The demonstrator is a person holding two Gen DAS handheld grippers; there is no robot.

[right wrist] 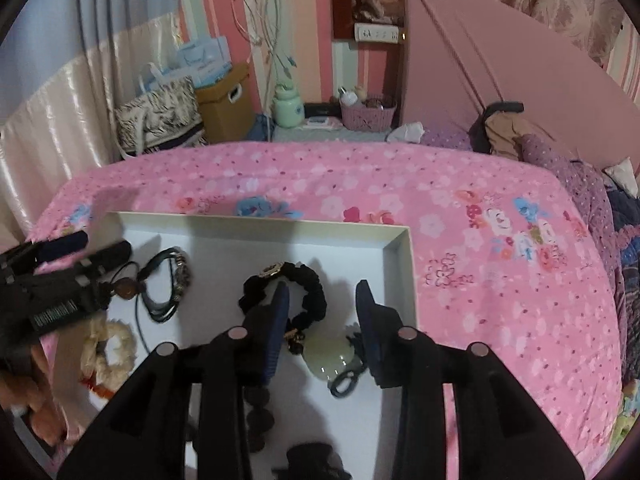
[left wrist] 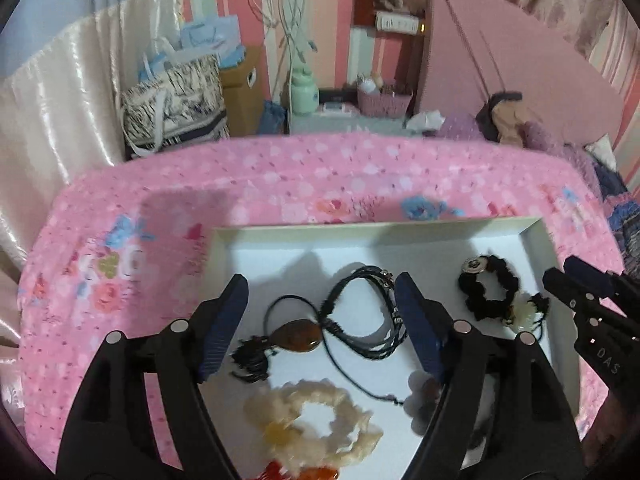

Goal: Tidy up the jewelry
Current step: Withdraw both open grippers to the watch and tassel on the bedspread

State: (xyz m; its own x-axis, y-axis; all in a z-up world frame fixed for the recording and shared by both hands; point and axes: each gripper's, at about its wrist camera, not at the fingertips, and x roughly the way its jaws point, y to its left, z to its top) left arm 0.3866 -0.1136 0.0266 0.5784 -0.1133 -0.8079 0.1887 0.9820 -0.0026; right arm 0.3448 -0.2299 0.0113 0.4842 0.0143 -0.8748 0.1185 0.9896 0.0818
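A white tray (left wrist: 224,248) lies on the pink floral bedspread and holds jewelry. My left gripper (left wrist: 322,312) is open above a brown stone pendant (left wrist: 298,334) on a black cord and a black cord bracelet (left wrist: 360,312). A cream scrunchie (left wrist: 316,420) lies nearer. My right gripper (right wrist: 322,312) is open over a black scrunchie (right wrist: 308,292) and a pale green jade pendant (right wrist: 330,358). A dark bead bracelet (right wrist: 258,416) lies under its left finger. Each gripper shows in the other's view, the right one (left wrist: 580,292) and the left one (right wrist: 92,248).
The tray's rim (right wrist: 400,236) stands on the bedspread (right wrist: 500,280). Beyond the bed's far edge are bags (left wrist: 172,100), a cardboard box (right wrist: 224,100), a green bottle (right wrist: 286,110) and a pink basket (right wrist: 368,114). Clothes (right wrist: 540,148) pile at the right.
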